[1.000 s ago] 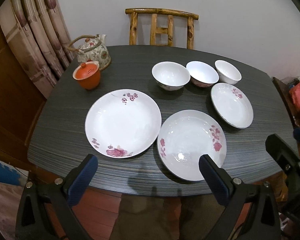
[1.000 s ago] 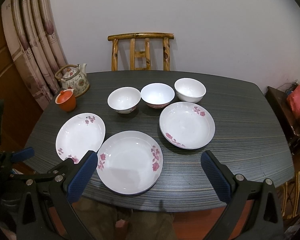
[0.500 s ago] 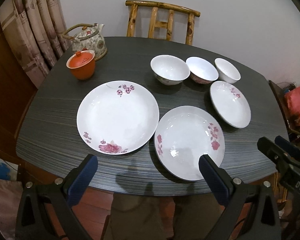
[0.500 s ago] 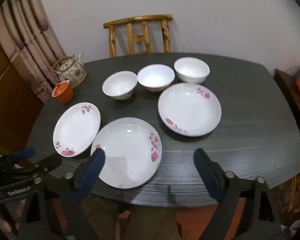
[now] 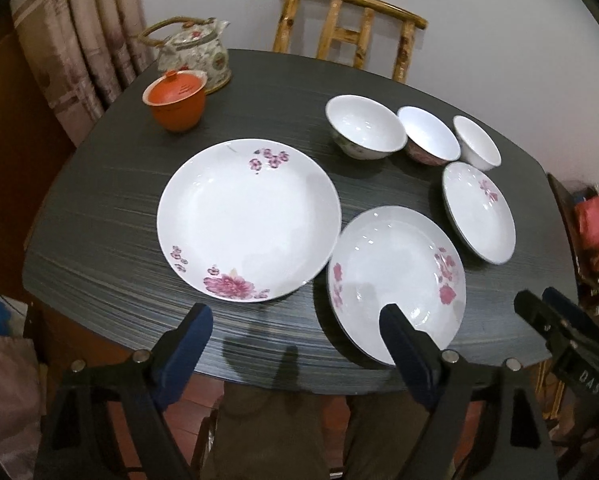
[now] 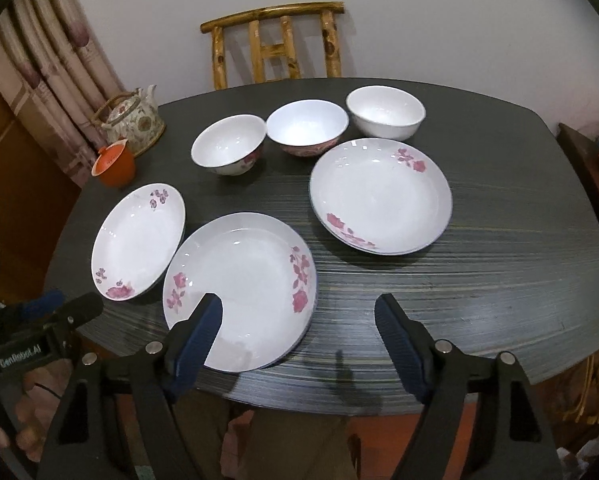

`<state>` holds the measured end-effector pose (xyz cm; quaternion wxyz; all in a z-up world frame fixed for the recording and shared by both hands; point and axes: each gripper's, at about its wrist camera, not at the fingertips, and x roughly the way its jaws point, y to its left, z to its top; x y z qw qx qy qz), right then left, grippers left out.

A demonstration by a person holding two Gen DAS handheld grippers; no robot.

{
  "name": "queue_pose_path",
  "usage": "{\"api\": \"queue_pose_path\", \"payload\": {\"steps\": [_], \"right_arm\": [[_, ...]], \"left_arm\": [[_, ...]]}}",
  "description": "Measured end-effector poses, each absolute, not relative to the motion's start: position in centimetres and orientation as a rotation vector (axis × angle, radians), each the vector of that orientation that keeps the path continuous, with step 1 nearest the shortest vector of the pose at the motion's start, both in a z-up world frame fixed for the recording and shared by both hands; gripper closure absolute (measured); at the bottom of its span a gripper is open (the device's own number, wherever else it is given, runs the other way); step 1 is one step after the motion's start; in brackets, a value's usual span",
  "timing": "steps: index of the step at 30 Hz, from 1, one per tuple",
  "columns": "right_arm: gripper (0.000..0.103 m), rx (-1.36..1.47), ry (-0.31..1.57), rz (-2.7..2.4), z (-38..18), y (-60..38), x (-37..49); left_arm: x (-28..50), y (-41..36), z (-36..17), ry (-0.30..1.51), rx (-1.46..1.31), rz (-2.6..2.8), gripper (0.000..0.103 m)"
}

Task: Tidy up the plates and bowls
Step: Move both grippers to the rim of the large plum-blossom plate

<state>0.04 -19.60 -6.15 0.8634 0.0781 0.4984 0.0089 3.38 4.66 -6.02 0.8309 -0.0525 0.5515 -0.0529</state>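
A dark, striped table point(image 5: 99, 248) stood before a pale wall, with a bamboo chair point(image 5: 351, 28) at its far side and a curtain point(image 5: 79, 32) off to the left. The left gripper point(image 5: 295, 330) hung over the near edge of the table with its blue-padded fingers point(image 5: 187, 340) spread wide and holding nothing. Just ahead of its left finger lay the left plate point(image 5: 249, 220), its pink flower nearest that fingertip, while the right fingertip overlapped the near rim of the middle plate point(image 5: 395, 280) in this view. Those two plates lay rim to rim, touching or nearly so. Farther ahead and to the right sat the right plate point(image 5: 479, 212), and beyond it three bowls point(image 5: 365, 126) stood upright in a row, close together. Far ahead to the left an orange lidded cup point(image 5: 175, 100) sat just in front of a flowered teapot point(image 5: 195, 52). The right gripper point(image 6: 299, 312) hovered at the same near edge, fingers point(image 6: 395, 332) likewise wide apart and empty; its left fingertip overlapped the middle plate point(image 6: 239, 292), and bare table lay ahead of its right finger. The right plate point(image 6: 381, 196) sat ahead between the fingers, with the bowls point(image 6: 385, 112) behind it.
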Motion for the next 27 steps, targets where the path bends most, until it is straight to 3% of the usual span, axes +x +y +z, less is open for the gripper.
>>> {"api": "queue_pose_path", "payload": {"steps": [5,13,27], "right_arm": [[0.031,0.130,1.048,0.104,-6.1,-17.7,1.5],[0.045,0.091,1.081,0.260,-6.8,-13.4,6.7],[0.051,0.087,1.233,0.343,-11.4,-8.8,15.1]], "left_arm": [[4.8,7.6,-5.6,1.144,-0.131,-0.043,0.015],[7.5,13.3,-6.4,1.132,-0.185,0.075,0.015],[11.2,19.4,-11.4,1.249,-0.417,0.067,0.015]]}}
